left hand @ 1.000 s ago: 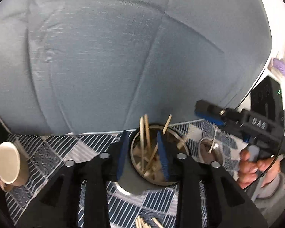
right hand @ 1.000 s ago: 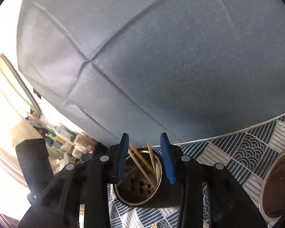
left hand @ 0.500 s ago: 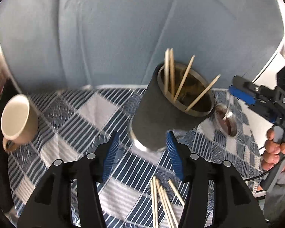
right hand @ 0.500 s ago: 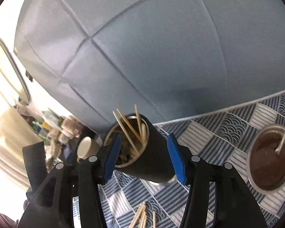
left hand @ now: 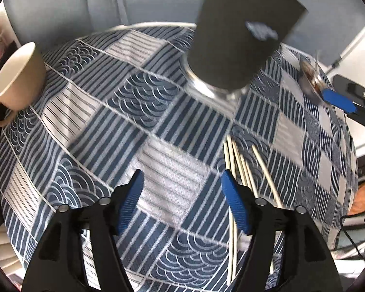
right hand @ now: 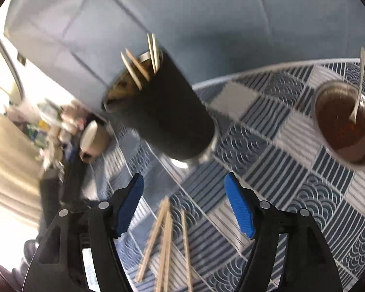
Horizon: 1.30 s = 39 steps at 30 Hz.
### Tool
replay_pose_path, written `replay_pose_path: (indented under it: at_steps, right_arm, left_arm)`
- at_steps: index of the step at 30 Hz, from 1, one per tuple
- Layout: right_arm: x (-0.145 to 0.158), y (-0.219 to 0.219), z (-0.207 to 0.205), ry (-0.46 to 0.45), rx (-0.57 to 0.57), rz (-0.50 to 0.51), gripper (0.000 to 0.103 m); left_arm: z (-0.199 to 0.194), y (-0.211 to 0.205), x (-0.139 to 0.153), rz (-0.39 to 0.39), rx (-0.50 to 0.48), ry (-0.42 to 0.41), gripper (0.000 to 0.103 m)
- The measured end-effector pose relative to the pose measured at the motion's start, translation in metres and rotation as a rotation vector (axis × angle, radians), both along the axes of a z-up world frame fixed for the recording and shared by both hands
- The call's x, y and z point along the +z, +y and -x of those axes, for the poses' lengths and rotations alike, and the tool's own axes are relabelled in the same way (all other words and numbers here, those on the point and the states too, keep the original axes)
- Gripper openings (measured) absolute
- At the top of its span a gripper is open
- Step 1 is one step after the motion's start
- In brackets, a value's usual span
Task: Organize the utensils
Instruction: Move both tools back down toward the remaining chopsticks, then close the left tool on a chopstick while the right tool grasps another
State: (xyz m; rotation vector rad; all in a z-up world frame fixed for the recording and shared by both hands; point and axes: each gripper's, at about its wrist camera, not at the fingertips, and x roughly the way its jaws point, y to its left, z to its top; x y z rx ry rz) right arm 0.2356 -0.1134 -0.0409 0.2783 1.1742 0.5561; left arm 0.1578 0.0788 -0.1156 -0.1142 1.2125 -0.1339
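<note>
A black cylindrical utensil holder (right hand: 165, 112) with a shiny metal base stands in the frame's upper centre, wooden chopsticks (right hand: 143, 60) poking from its rim. More loose chopsticks (left hand: 243, 168) lie flat at lower right on the patterned cloth.

A black holder (right hand: 163, 119) stands on a navy-and-white striped, wave-patterned cloth (left hand: 143, 112) near pale wooden chopsticks (right hand: 165, 238) and a beige mug (left hand: 17, 80).

Both tongs (left hand: 181, 200) (right hand: 183, 203) lower, wider apart; nothing between jaws
</note>
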Motion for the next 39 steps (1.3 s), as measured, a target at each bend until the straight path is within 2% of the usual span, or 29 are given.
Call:
replay_pose_path:
  at_steps: [4,10,13,17,20,22,24,25,27,30,34,39]
  right_arm:
    - [-0.024,0.006,0.013,0.065,0.042,0.044,0.068]
    - [-0.05,0.017,0.028,0.111,0.086,0.154,0.071]
    - [-0.06,0.024,0.037,0.078,0.131,0.27,0.071]
    - [-0.07,0.031,0.049,0.056,0.179,0.357,0.072]
    - [-0.074,0.032,0.057,0.05,0.196,0.378,0.074]
    - [-0.075,0.033,0.061,0.052,0.197,0.374,0.076]
    - [-0.075,0.035,0.062,0.052,0.203,0.38,0.078]
    - [-0.077,0.038,0.064,0.047,0.221,0.394,0.08]
    - [-0.079,0.044,0.068,0.025,0.257,0.441,0.083]
    - [-0.08,0.055,0.073,-0.005,0.296,0.508,0.086]
    - [-0.084,0.056,0.069,0.025,0.282,0.516,0.092]
    - [-0.087,0.058,0.063,0.049,0.314,0.531,0.092]
  left_arm:
    - [0.008,-0.005,-0.014,-0.004,-0.016,0.07,0.072]
    - [0.018,-0.018,-0.023,-0.004,-0.037,0.091,0.075]
    - [0.019,-0.025,-0.022,-0.026,-0.066,0.075,0.075]
    - [0.02,-0.034,-0.024,-0.069,-0.079,0.068,0.076]
    - [0.021,-0.041,-0.027,-0.122,-0.108,0.063,0.076]
    - [0.021,-0.042,-0.027,-0.155,-0.116,0.066,0.081]
    - [0.021,-0.04,-0.029,-0.157,-0.106,0.075,0.085]
    - [0.019,-0.036,-0.031,-0.155,-0.087,0.088,0.09]
    - [0.018,-0.03,-0.033,-0.169,-0.066,0.101,0.093]
    - [0.018,-0.029,-0.033,-0.18,-0.069,0.113,0.093]
    - [0.012,-0.04,-0.037,-0.225,-0.107,0.108,0.096]
    - [0.014,-0.037,-0.039,-0.207,-0.047,0.124,0.096]
